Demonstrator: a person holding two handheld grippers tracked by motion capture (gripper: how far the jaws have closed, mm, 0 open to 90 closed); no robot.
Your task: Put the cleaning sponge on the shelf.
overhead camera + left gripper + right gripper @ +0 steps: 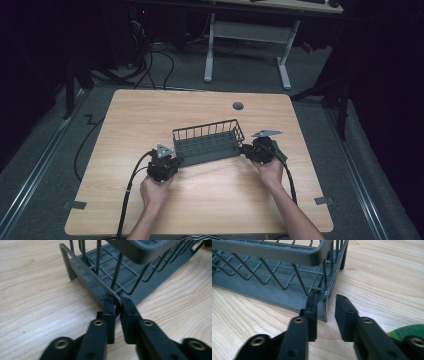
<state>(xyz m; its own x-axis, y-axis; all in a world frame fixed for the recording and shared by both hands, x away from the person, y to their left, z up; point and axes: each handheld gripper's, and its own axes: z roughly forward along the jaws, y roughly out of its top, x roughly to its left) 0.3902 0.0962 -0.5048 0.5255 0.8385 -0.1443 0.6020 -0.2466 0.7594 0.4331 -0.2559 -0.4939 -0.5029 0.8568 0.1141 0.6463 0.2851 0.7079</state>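
Observation:
A grey wire rack (207,145) stands on the wooden table (200,200), a little right of its middle. My left gripper (175,159) is at the rack's near-left corner. In the left gripper view the rack (140,252) has its bottom frame bar between the jaws of that gripper (118,303), which stand slightly apart around it. My right gripper (246,150) is at the right end. In the right gripper view the rack (274,251) has its corner post beside the left jaw of that gripper (328,300), and the right jaw stands clear of it. The rack rests flat on the table.
A round cable hole (238,106) sits near the table's far edge. Grey tape marks (75,204) lie at the near corners. A white desk frame (210,50) and cables stand on the floor beyond. A green patch (409,331) shows by my right hand.

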